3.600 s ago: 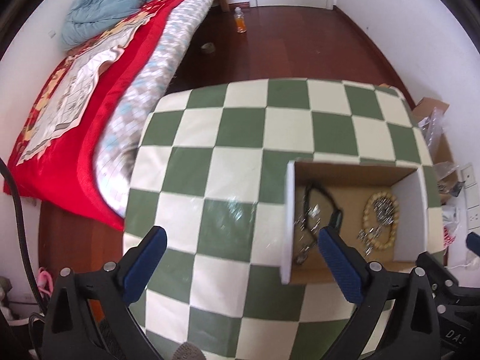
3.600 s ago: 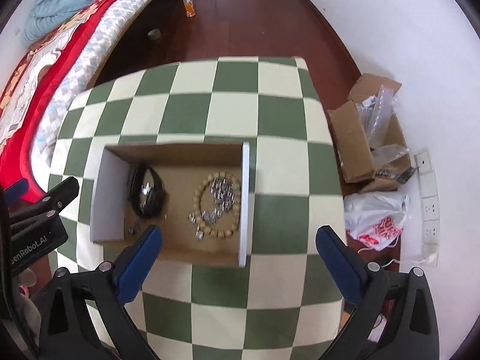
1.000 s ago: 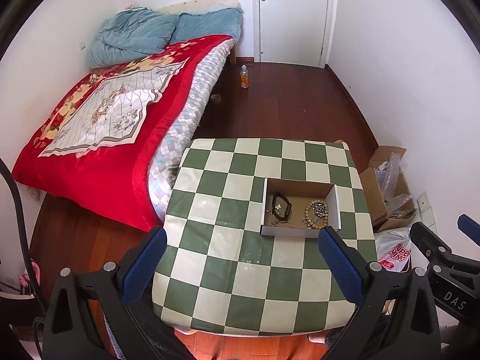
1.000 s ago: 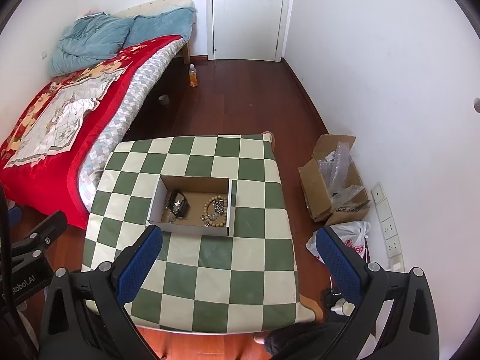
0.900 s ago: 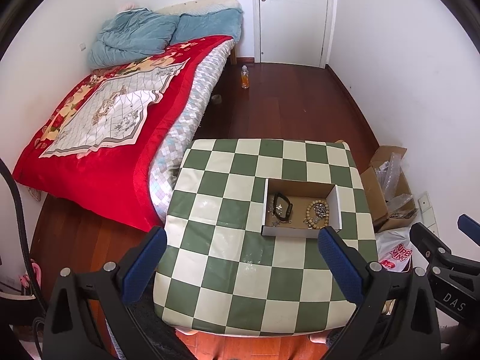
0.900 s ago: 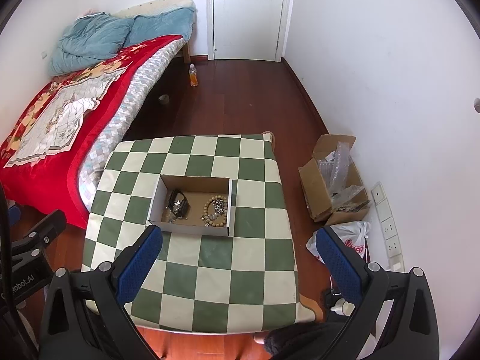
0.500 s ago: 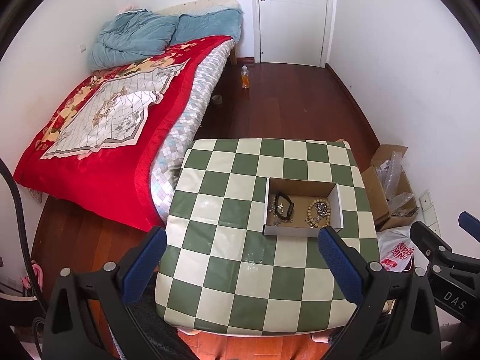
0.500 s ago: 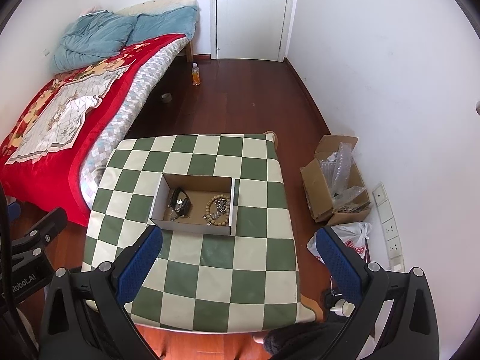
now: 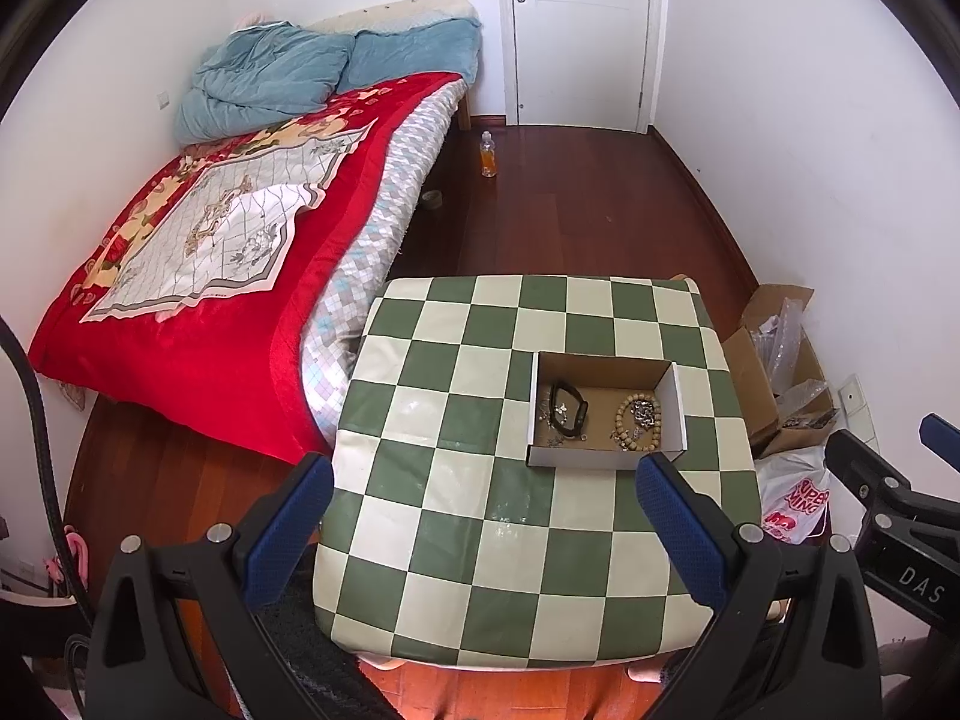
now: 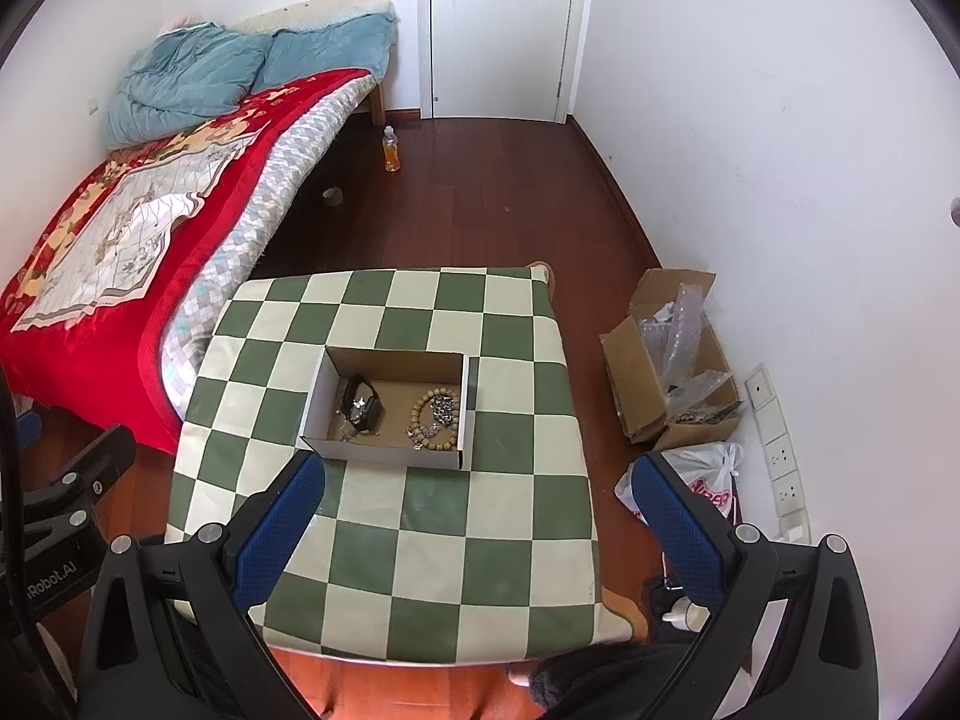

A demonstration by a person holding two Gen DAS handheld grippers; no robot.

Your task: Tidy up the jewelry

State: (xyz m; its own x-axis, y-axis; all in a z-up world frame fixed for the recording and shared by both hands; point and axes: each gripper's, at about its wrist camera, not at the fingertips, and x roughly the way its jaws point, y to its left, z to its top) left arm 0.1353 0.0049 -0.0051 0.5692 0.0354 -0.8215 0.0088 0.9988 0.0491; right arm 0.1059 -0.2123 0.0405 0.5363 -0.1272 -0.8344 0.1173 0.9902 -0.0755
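An open cardboard box (image 9: 677, 399) (image 10: 318, 391) sits on the green-and-cream checkered table (image 9: 456, 516) (image 10: 420, 546). Inside lie a black bracelet (image 9: 570, 405) (image 10: 362, 401), a wooden bead bracelet (image 9: 639, 423) (image 10: 433, 418) and small silver pieces (image 9: 643, 412) (image 10: 443, 405). My left gripper (image 9: 483, 525) is open and empty, held high above the table's near side. My right gripper (image 10: 480, 525) is open and empty, also high above the table.
A bed with a red blanket (image 9: 198, 276) (image 10: 102, 252) stands left of the table. A cardboard carton with plastic wrap (image 9: 780, 360) (image 10: 672, 360) and a white bag (image 10: 696, 480) lie on the floor to the right. An orange bottle (image 9: 489, 156) stands near the door.
Both grippers rose far up and away from the box between 3.6 s ago and 1 s ago. Over the last second the views barely shift. Both stay open and empty.
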